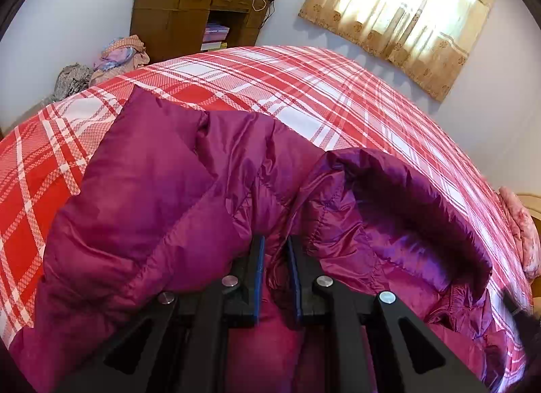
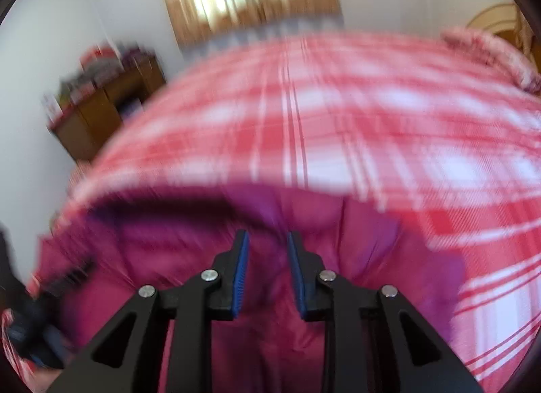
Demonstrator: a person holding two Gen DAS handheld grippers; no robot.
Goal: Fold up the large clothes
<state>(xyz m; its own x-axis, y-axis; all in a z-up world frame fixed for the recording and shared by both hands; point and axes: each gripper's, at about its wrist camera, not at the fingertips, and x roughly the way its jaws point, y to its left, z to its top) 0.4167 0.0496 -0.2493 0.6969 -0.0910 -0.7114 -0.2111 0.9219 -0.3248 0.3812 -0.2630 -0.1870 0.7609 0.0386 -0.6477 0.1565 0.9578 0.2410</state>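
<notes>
Daylight glows through a tan curtain [image 1: 399, 21] on white walls [image 1: 77, 21]; a cluttered wooden cabinet [image 1: 189, 18], possibly a desk, stands beyond the plaid bed [image 1: 304, 89].

left gripper [image 1: 275, 241] jaws pinched close; right gripper [image 2: 267, 237] jaws apart

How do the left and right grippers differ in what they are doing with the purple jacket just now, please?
The left gripper is pinching a fold of the purple jacket; the right gripper has nothing between its pads. The left's jaws stand narrower than the right's. Both point down over the jacket on the plaid bedspread.
</notes>
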